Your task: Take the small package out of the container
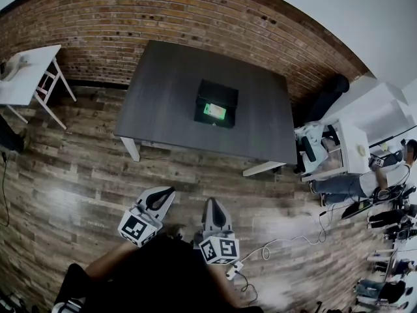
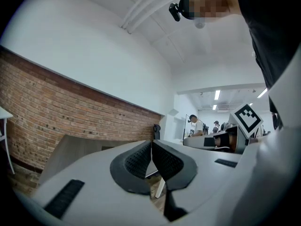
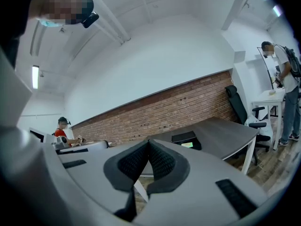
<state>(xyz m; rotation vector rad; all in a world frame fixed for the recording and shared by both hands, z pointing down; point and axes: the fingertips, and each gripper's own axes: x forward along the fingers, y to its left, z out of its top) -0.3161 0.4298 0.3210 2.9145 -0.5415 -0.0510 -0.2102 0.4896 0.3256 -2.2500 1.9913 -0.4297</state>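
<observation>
We stand well back from the dark grey rectangular tabletop [image 1: 163, 90]. The small green package [image 1: 214, 111] lies there inside the open black box container [image 1: 218, 90]. The left gripper [image 1: 168, 192] and right gripper [image 1: 212, 203] both have their fingers pressed together on nothing. We should step close and spread one pair before reaching in. The black office chair [image 1: 329, 90] stands aside at the far corner.

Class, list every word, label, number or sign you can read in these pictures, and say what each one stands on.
No text can be read anywhere in these pictures.
Left gripper and right gripper, cube faces: black-and-white square patterns, no letters or numbers.
Small package in the container: green face, any print too small to read.
</observation>
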